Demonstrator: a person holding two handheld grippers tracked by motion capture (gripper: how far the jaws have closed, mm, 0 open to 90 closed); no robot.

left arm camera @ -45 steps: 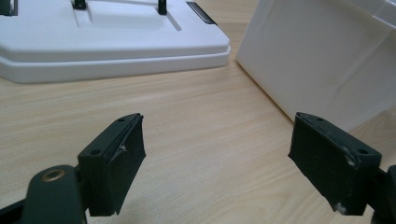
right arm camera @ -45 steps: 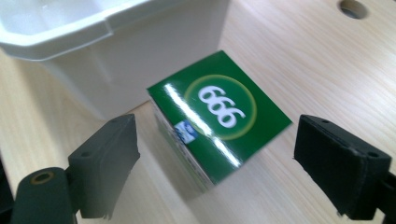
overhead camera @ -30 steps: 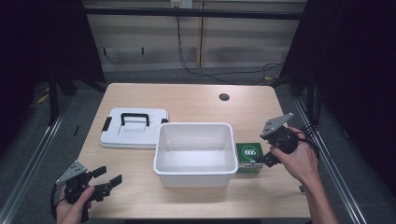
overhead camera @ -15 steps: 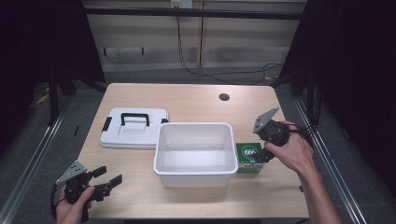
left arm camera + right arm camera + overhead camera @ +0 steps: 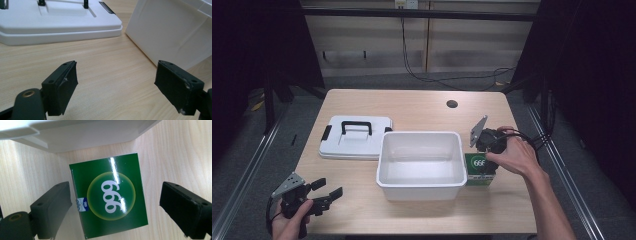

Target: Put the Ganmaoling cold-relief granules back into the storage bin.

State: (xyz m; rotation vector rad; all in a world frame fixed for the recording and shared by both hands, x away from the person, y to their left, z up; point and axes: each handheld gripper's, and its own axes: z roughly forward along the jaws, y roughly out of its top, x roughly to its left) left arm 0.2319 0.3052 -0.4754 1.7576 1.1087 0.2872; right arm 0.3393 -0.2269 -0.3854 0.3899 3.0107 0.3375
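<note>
Left gripper (image 5: 324,196) sits low by the near left corner of the wooden table (image 5: 412,107), its jaws wide apart and holding nothing. Next comes the flat white lid (image 5: 354,145) with a black handle, then the empty white bin (image 5: 419,165). Right gripper (image 5: 113,207) hangs over the green box (image 5: 110,197) marked 999, jaws wide apart, one on each side. That box sits on the table just beside the bin's right wall. The box looks turned a bit, so the jaws might pinch a corner and it could slip or bump the bin.
</note>
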